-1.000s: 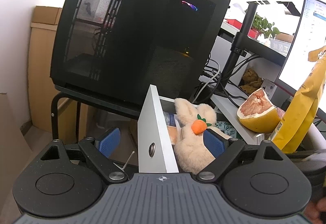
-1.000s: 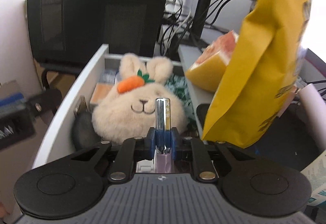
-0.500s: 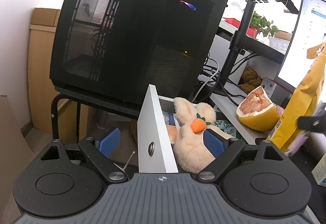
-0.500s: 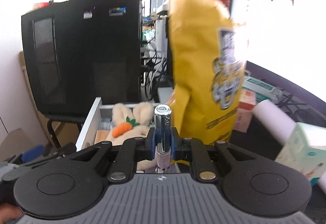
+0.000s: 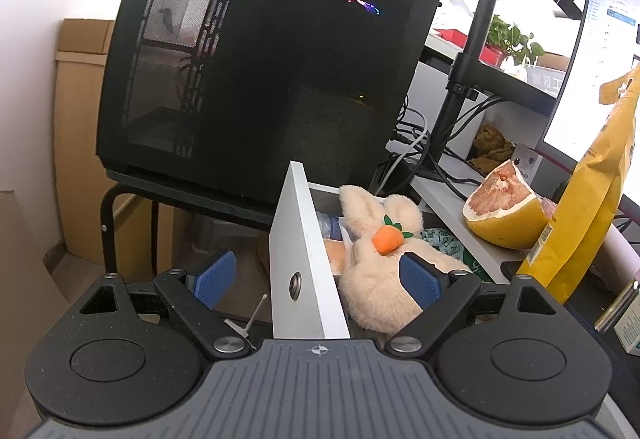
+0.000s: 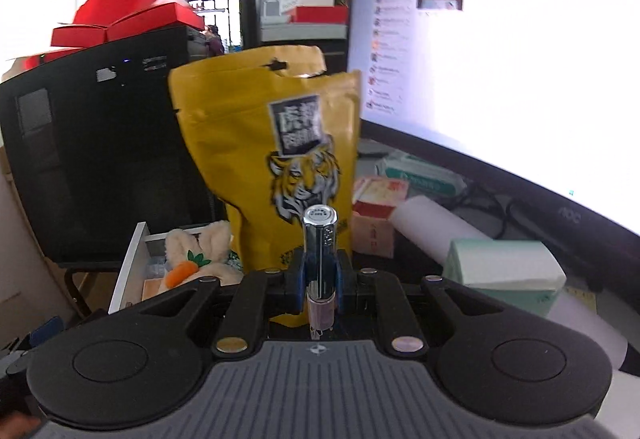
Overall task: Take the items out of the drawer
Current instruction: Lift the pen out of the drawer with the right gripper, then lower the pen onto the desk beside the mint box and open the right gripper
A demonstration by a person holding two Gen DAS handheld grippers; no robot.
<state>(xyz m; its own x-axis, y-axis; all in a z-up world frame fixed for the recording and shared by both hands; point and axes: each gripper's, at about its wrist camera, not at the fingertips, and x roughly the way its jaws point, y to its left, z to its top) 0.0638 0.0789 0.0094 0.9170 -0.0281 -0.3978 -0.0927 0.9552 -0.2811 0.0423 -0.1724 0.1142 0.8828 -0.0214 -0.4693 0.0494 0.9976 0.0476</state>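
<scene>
Bright daylit office; monitor glare blown out; fisheye edges warped.

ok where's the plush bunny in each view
Left wrist view: plush bunny at lower centre, lying in the open drawer, just right of its white front panel.
Right wrist view: plush bunny at lower left, in the same drawer.
Shared landmark: the yellow pouch.

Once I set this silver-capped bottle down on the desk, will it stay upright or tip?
The bottle looks tall and narrow, so it probably tips easily. Its shiny cap seems slick and round, likely to roll if it falls. The right gripper is clamped around its middle.
</scene>
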